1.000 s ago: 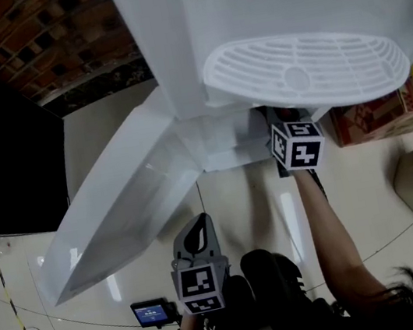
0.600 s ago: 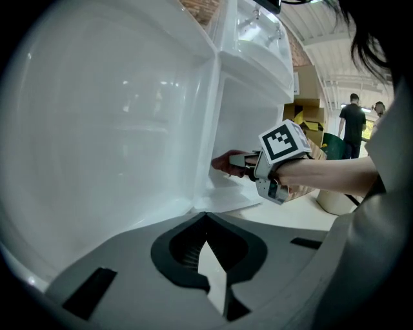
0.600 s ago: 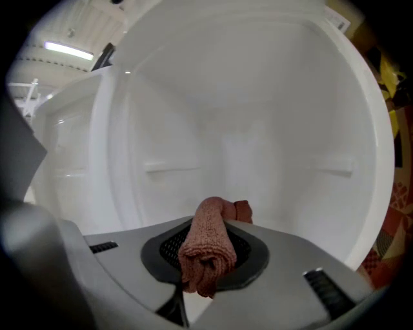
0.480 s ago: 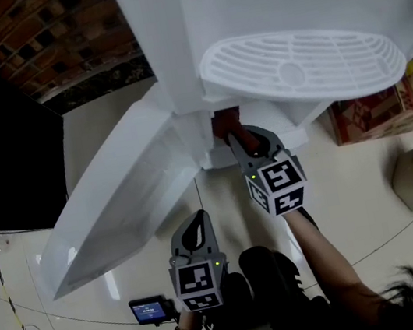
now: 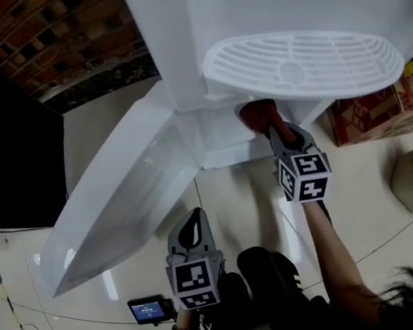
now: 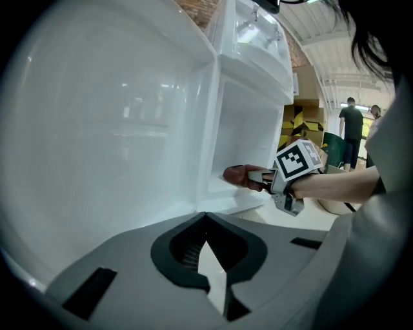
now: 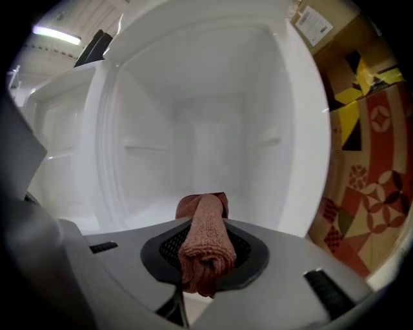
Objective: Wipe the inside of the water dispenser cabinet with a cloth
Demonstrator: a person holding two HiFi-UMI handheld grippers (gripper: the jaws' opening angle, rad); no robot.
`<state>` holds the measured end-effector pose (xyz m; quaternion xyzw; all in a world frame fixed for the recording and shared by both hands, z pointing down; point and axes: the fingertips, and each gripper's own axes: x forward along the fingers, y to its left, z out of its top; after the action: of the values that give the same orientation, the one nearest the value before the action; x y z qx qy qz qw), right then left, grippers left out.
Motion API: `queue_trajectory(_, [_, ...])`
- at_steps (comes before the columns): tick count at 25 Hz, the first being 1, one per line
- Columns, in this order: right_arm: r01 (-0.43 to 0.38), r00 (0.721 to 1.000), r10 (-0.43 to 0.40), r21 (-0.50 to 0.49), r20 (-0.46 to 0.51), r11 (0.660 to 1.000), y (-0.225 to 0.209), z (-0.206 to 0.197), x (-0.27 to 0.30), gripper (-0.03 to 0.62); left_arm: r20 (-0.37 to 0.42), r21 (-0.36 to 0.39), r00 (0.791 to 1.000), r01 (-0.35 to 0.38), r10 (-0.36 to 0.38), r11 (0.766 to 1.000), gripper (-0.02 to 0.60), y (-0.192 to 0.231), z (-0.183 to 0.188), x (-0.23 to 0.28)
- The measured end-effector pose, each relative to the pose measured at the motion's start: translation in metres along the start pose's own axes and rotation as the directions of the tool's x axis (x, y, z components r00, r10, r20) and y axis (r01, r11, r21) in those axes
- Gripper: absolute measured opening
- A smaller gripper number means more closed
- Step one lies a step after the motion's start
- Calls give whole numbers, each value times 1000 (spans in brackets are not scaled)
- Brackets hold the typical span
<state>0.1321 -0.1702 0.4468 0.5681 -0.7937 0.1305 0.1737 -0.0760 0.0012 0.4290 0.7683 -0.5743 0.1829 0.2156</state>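
Holding a rolled reddish-brown cloth (image 7: 205, 232), the right gripper (image 7: 205, 252) has its 2 jaws closed narrowly on it, and the front end of the cloth sticks out past the tips. In the right gripper view this end points into the white cabinet (image 7: 193, 129) of the water dispenser, low, near the cabinet's floor. Whether the cloth touches the floor, I cannot tell.

In the head view the right gripper (image 5: 273, 131) is at the cabinet's opening, just under the white drip tray (image 5: 303, 64). The cloth (image 5: 257, 114) is at the front edge of the opening. The cabinet door (image 5: 119, 207) stands open to the left.

The left gripper (image 5: 196, 229) hangs lower, well apart from the cabinet, near the person's body. In its own view the jaws are together at the tips and nothing is between them. A cardboard box (image 5: 371, 111) lies on the floor at the right of the dispenser.
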Motion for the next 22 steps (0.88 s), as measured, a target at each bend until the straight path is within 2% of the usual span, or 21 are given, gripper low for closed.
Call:
queue_trajectory(3, [66,998,-66,24,-5,998,-30,-5,-11,72,22,12,1000,2,-2,1000,2,1,11,5])
queue_trajectory(8, [86,996,-85,38,-16,996,-40,-9,-13,72,67,42,998,15,-18,999,2,-5,35,9])
queue_trajectory(11, [42,998,-43,31,38,999,-23,12,-19,72,58,39,998,11,-14,999,2,-4,33,7])
queue_trajectory(13, [-25,988,22,17,152,1000,1,54,-30,72,50,37,999,6,-7,999,2,-2,30,8])
queue_trajectory(15, [-99,954,100,-17,284,995,28,107,-43,72,48,34,999,-1,-1,999,2,0,29,8])
queue_trajectory(18, [-184,878,204,-88,433,979,63,176,-63,72,48,31,999,-6,5,999,2,2,29,7])
queue_trajectory(20, [-209,836,256,-150,485,966,83,206,-74,72,42,34,999,-7,5,999,2,2,28,7])
queue_trajectory(22, [-230,813,301,-201,498,952,99,220,-76,72,39,33,999,-8,7,999,2,2,28,7])
